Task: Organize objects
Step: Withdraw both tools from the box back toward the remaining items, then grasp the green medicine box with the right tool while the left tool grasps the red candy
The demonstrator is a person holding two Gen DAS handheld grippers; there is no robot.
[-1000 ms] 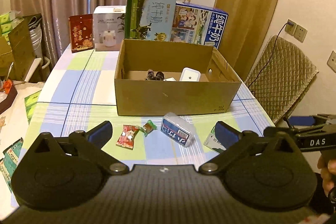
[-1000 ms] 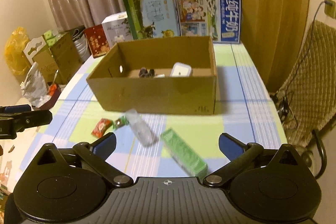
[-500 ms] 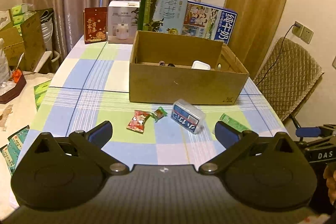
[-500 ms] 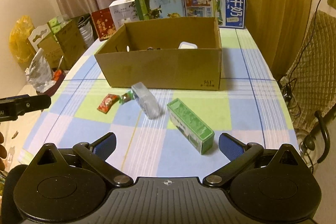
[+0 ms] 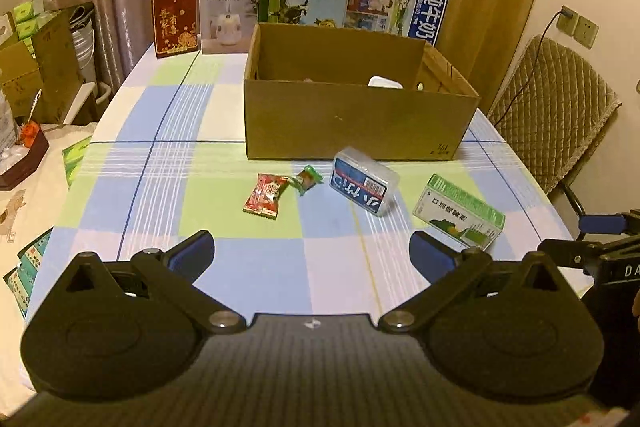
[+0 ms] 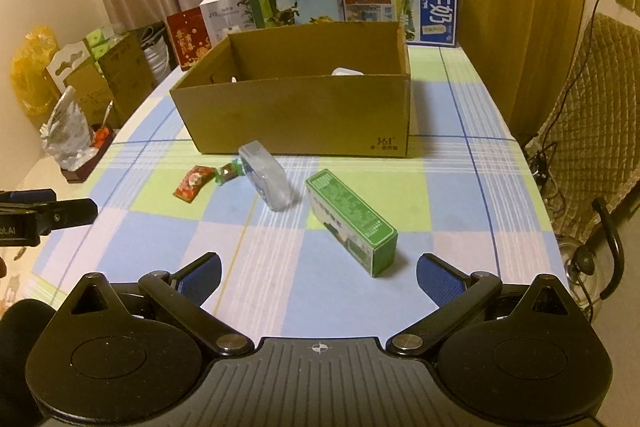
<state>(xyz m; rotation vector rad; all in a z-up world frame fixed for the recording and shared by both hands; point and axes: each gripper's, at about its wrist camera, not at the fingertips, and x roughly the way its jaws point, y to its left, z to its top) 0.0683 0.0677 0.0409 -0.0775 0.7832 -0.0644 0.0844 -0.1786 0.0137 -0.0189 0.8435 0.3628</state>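
Through my left claw [image 5: 311, 254], spread and empty, the clear plastic case [image 5: 364, 185] lies just before the cardboard box [image 5: 352, 119]: stiff, slick. Through my right claw [image 6: 318, 275], also agape, the green carton [image 6: 352, 221] lies nearer me than the box: light, crushable; I'd pinch its long sides.

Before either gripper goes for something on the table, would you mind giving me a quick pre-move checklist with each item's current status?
1. Left gripper open, holding nothing: ok.
2. Right gripper open, holding nothing: ok.
3. Green box lies flat, apart from the clear case: ok.
4. Red candy and green candy unobstructed from above: ok.
5. Cardboard box open-topped: ok.
6. Free room in the box: cannot tell, floor mostly hidden.
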